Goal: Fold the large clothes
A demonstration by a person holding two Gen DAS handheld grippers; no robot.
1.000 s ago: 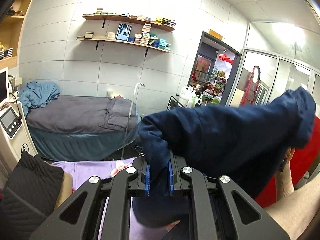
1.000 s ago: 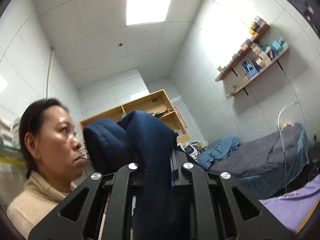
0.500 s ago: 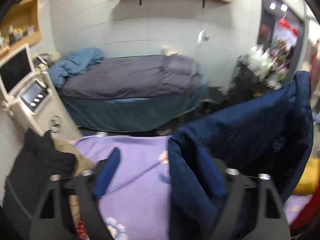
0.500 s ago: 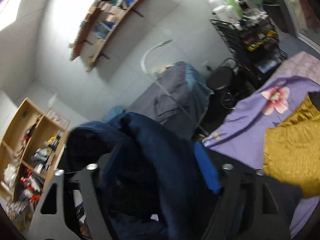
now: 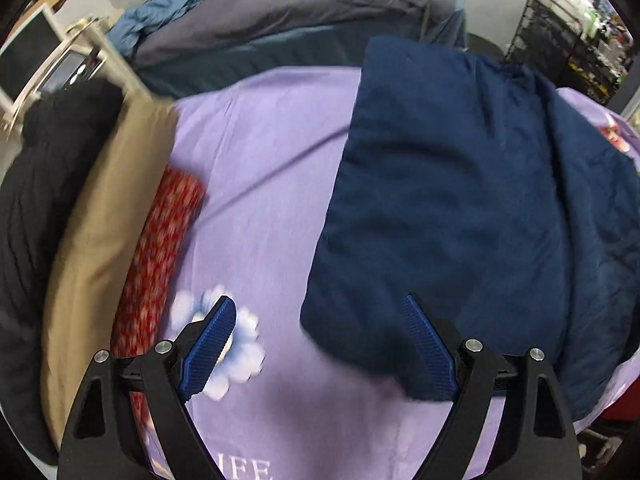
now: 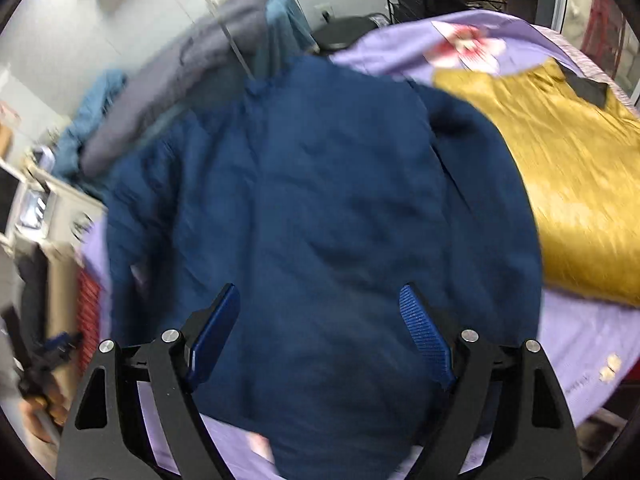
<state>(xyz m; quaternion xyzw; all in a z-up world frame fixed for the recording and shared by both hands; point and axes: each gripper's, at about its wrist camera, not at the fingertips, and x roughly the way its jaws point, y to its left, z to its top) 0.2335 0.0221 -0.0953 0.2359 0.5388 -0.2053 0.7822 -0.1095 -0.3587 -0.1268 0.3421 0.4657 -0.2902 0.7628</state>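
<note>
My left gripper (image 5: 318, 330) has its jaws spread wide with nothing pinched. Its right blue pad (image 5: 428, 344) sits over the near left corner of the navy garment (image 5: 440, 200), and I cannot tell through the blur whether it touches the cloth; the left pad hangs over a white flower print on the lilac sheet (image 5: 260, 168), clear of the garment.

My right gripper (image 6: 320, 328) is also wide open and grips nothing. Both its pads hover above the navy garment (image 6: 320, 200), which fills the span between them and runs on past either side.

The navy garment lies spread on the lilac sheet. Its near edge comes under both grippers; its left edge runs away from me in a fairly straight line.

Left of the navy garment there is a broad strip of bare sheet, the best free room I have. Beyond that strip lie a red patterned roll (image 5: 160, 256), then a tan folded cloth (image 5: 108, 232), then a black garment (image 5: 36, 200) at the sheet's edge.

Right of the navy garment a mustard-gold cloth (image 6: 560, 184) lies just beside it, seemingly touching along one edge, so space there is tight.

Past the navy garment's far edge the sheet ends, and a grey-covered bed (image 5: 300, 4) stands behind it, with a wire rack (image 5: 560, 32) to its right.
</note>
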